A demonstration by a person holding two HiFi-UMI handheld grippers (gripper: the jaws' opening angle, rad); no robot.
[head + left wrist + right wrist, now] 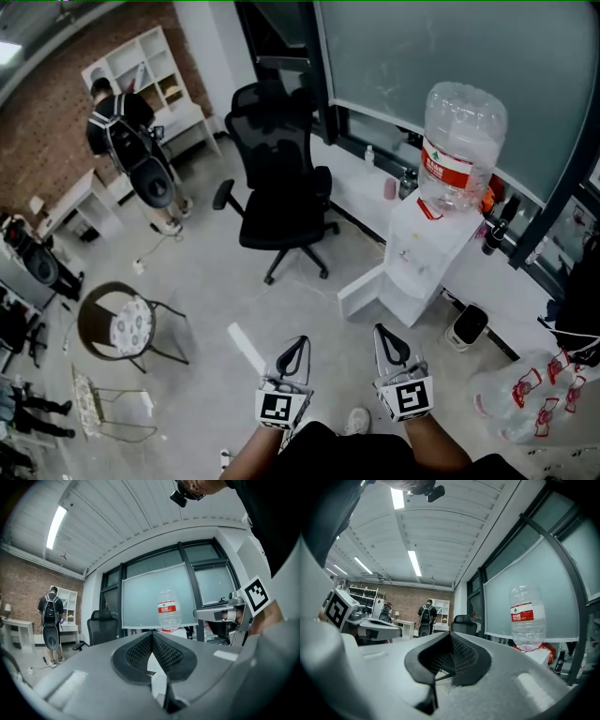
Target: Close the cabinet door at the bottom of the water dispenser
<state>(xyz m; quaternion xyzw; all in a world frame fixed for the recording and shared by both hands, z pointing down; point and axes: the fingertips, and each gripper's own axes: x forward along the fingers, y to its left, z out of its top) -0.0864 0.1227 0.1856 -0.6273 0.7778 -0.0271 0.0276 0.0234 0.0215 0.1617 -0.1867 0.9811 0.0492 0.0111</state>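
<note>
Ideally, with left gripper point(296, 351) and right gripper point(383, 338) both closed and empty, I'd push the cabinet door point(361, 292) squarely by its free edge.

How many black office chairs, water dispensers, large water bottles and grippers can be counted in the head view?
Black office chair: 1
Water dispenser: 1
Large water bottle: 1
Grippers: 2 (left gripper, right gripper)
Total: 5
</note>
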